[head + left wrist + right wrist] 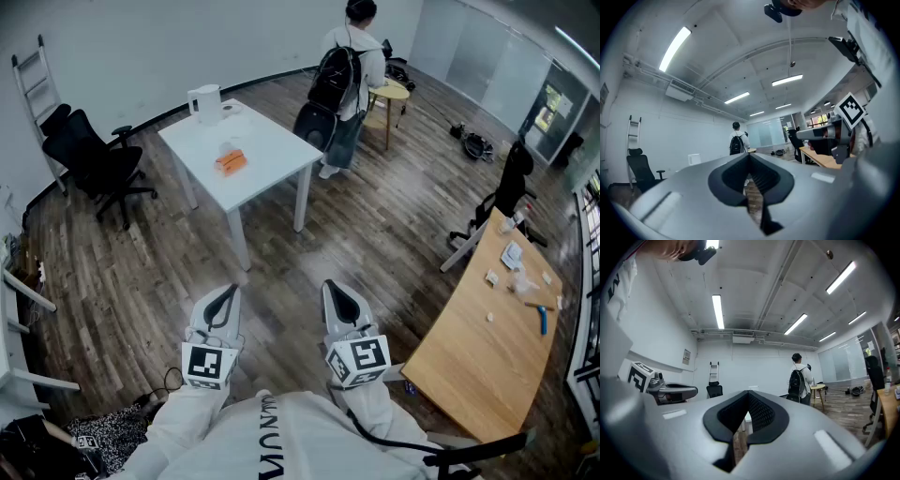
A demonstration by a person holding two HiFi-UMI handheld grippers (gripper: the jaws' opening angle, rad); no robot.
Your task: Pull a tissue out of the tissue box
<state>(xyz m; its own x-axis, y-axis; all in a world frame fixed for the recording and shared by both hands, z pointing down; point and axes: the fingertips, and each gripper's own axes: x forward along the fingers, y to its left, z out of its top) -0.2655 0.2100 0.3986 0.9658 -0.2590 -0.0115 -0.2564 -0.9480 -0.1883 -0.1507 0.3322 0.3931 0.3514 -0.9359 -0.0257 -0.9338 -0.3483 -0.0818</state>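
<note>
**Two grippers, shut and empty; tissue box on distant table**

Left gripper (225,292) and right gripper (339,287): held level and side by side, close before the body. The jaws of each are pressed together, and nothing is gripped.
White table (281,155): set on the wooden floor, well apart from both grippers.
Orange tissue box (231,161): placed near the tabletop's middle.
Person with black backpack (347,70): seen standing beyond the table.

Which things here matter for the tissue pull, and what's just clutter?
Job:
- orange tissue box on the white table
- left tool and right tool, both shut and empty

Lying about:
- white jug
- office chair
- ladder
- wooden table
- person with backpack
</note>
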